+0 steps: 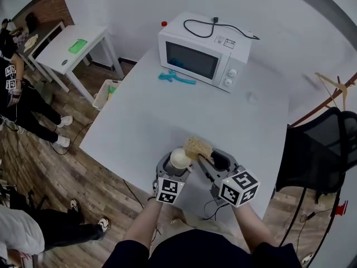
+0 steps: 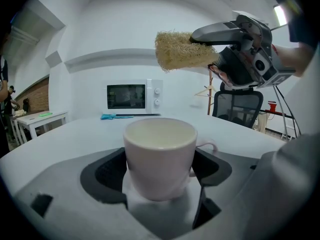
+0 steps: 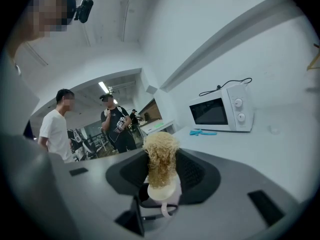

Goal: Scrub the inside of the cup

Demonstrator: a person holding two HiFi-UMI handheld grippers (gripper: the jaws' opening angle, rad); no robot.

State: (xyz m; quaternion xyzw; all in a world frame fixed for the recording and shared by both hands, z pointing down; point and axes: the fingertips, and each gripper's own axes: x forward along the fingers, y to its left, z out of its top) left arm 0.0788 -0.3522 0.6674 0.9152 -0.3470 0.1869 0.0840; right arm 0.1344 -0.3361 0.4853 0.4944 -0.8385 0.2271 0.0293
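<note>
Shown only in left gripper view: cup's pale inside. Left gripper clamped round cup; right gripper pinching scrubber just above cup.

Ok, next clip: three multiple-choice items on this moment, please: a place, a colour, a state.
1. Where is the loofah scrubber? A inside the mug; B above the mug; C on the microwave.
2. The object lying before the microwave door is: A pink; B orange; C blue.
3. The left tongs are: A shut on the mug; B open and empty; C shut on a spoon.
Key: B, the scrubber hangs clear over the rim; C, it shows blue on the white table; A, both jaws press the mug's sides.
</note>
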